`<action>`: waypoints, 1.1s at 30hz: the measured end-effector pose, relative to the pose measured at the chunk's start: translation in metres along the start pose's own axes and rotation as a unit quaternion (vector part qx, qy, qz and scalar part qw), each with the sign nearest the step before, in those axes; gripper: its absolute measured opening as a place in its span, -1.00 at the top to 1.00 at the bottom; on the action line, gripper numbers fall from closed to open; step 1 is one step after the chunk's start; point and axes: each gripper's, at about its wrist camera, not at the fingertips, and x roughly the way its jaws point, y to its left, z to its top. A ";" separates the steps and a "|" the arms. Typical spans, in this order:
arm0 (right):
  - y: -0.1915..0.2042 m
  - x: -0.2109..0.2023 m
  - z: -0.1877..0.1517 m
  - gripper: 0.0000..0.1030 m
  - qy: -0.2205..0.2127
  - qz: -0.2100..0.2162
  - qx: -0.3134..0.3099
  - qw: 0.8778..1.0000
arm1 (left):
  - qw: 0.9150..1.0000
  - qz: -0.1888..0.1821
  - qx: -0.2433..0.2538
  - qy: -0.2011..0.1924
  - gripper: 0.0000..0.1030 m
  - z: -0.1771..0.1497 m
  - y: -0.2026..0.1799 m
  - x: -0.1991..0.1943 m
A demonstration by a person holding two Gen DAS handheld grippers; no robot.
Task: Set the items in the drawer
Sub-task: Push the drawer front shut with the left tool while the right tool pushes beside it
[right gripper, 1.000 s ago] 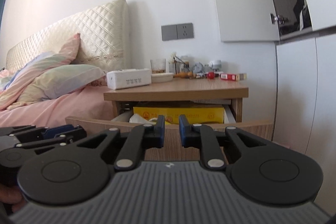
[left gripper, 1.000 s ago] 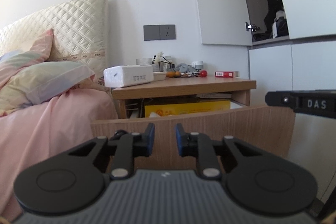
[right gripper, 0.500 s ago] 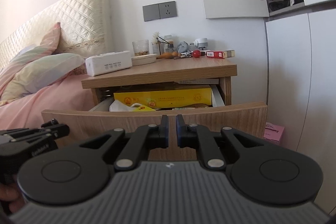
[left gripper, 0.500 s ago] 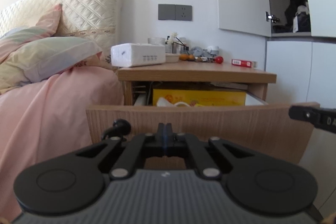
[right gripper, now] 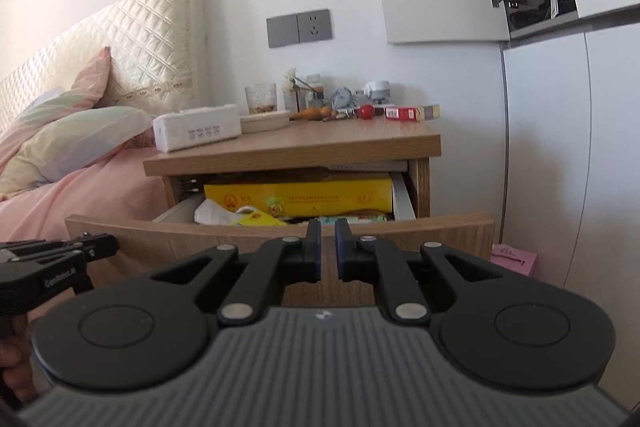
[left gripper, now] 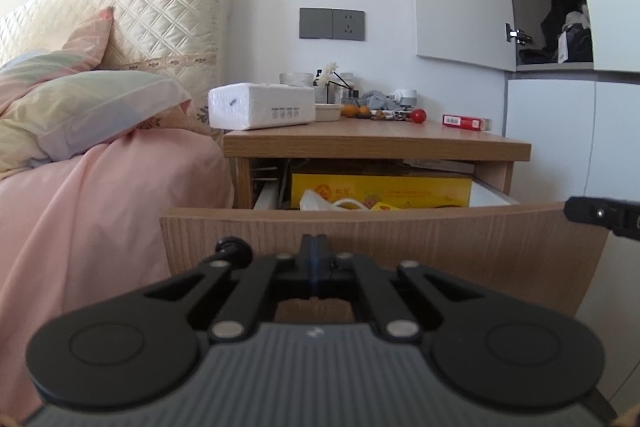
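A bedroom corner is showing here: a white wall, a bed with pink bedding on the left, and a wooden nightstand [left gripper: 376, 143] standing beside it. The drawer [right gripper: 280, 239] of that nightstand is standing pulled out toward both cameras, its wooden front running left to right, already crowded with a yellow box [right gripper: 298, 197] and a crumpled white bag [right gripper: 214, 215]. On the nightstand top, above and beyond the drawer, the loose things are lying in a row along the back edge: a white tissue pack [left gripper: 262, 107], a shallow dish [right gripper: 266, 121], a red ball [right gripper: 366, 111] and a red packet [right gripper: 402, 113], among smaller clutter too small to name.

The left gripper [left gripper: 315, 247] is hovering low in front of the drawer face, its tips pressed together with nothing between them. The right gripper [right gripper: 328, 247] is sitting just before the drawer's front edge, its tips a narrow gap apart and empty.

Everything on top lies up and forward of both claws. The red packet and ball are sitting toward the right end, so the right claw looks the nearer one; the tissue pack, long side across the view, is lying closer to the left.
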 end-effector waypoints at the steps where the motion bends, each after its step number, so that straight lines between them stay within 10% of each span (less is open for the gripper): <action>1: -0.001 0.001 0.000 0.80 0.004 -0.001 0.004 1.000 | 1.000 0.000 0.000 0.000 0.99 0.000 0.000 0.000; 33: -0.001 0.049 0.008 0.88 0.008 -0.026 -0.025 0.999 | 1.000 0.007 0.012 0.009 0.99 0.015 -0.005 0.050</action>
